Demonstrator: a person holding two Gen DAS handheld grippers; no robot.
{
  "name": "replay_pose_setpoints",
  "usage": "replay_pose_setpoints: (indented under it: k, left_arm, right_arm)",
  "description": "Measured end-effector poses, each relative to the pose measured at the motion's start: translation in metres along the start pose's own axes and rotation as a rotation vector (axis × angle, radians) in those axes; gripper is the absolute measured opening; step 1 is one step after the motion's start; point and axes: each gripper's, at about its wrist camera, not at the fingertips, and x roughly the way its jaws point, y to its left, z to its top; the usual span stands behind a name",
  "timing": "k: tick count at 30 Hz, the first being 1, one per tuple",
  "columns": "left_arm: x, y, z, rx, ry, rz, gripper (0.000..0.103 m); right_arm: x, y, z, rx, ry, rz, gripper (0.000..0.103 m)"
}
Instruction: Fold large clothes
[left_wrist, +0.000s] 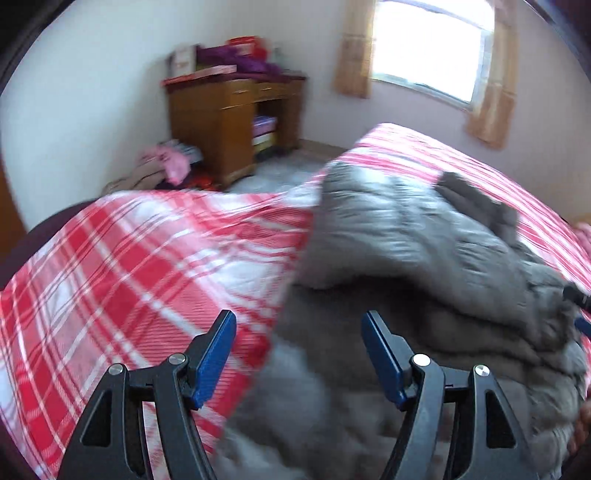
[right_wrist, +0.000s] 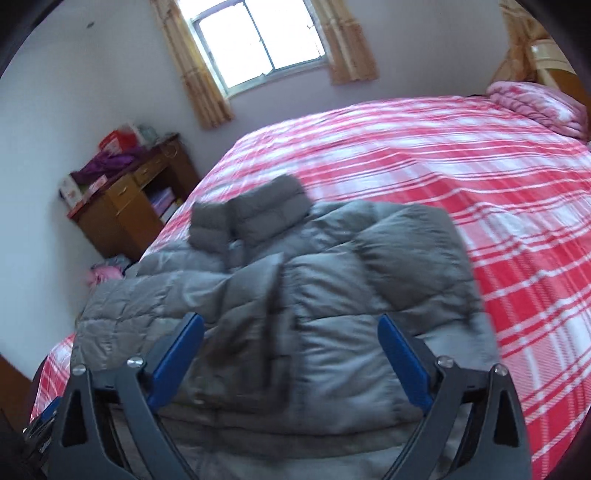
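A grey quilted puffer jacket (left_wrist: 424, 251) lies partly folded on a bed with a red and white plaid cover (left_wrist: 129, 266). In the right wrist view the jacket (right_wrist: 314, 288) fills the middle, its darker collar or hood (right_wrist: 255, 218) at the far end. My left gripper (left_wrist: 299, 321) is open and empty, over the jacket's left edge. My right gripper (right_wrist: 291, 325) is open and empty, just above the jacket's near part. The tip of the right gripper (left_wrist: 580, 299) shows at the right edge of the left wrist view.
A wooden desk (left_wrist: 229, 122) piled with boxes and purple cloth stands against the wall beyond the bed, with pink clothes (left_wrist: 166, 162) on the floor beside it. A curtained window (right_wrist: 258, 40) is behind. A folded pink blanket (right_wrist: 535, 103) lies at the bed's far right.
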Motion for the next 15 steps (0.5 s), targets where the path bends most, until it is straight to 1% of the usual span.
replay_pose_setpoints:
  k: [1, 2, 3, 4, 5, 6, 8, 11, 12, 13, 15]
  left_arm:
    - [0.007, 0.004, -0.002, -0.013, 0.013, 0.019, 0.071]
    - [0.014, 0.008, -0.003, -0.026, 0.028, 0.033, 0.07]
    - [0.015, 0.01, -0.006, -0.028, -0.006, 0.036, 0.07]
    - [0.016, 0.012, -0.005, -0.035, -0.01, 0.04, 0.07]
    - [0.016, 0.011, -0.006, -0.034, -0.014, 0.044, 0.07]
    - [0.017, 0.009, -0.006, -0.025, -0.016, 0.054, 0.071]
    - [0.019, 0.008, -0.006, -0.016, -0.018, 0.064, 0.071]
    - [0.022, 0.01, -0.008, -0.022, -0.022, 0.06, 0.071]
    - [0.023, 0.01, -0.008, -0.023, -0.024, 0.062, 0.071]
    - [0.025, 0.013, -0.008, -0.019, -0.024, 0.069, 0.071]
    - [0.023, 0.005, -0.011, 0.005, -0.019, 0.093, 0.072]
  right_arm:
    - [0.012, 0.009, -0.001, -0.026, 0.045, -0.015, 0.094]
    - [0.027, 0.019, -0.003, -0.061, 0.099, -0.05, 0.079]
    - [0.038, 0.025, -0.006, -0.084, 0.129, -0.075, 0.061]
    - [0.048, 0.029, -0.009, -0.102, 0.16, -0.083, 0.053]
    - [0.054, 0.031, -0.012, -0.114, 0.18, -0.076, 0.038]
    - [0.053, 0.034, -0.013, -0.127, 0.178, -0.072, 0.028]
    - [0.041, 0.038, -0.013, -0.163, 0.143, -0.087, 0.019]
    - [0.016, 0.025, -0.006, -0.17, 0.06, -0.153, 0.019]
    - [0.012, 0.016, -0.005, -0.159, 0.051, -0.178, 0.019]
    - [0.011, 0.008, -0.006, -0.144, 0.054, -0.192, 0.019]
    - [0.02, -0.007, -0.017, -0.135, 0.102, -0.182, 0.021]
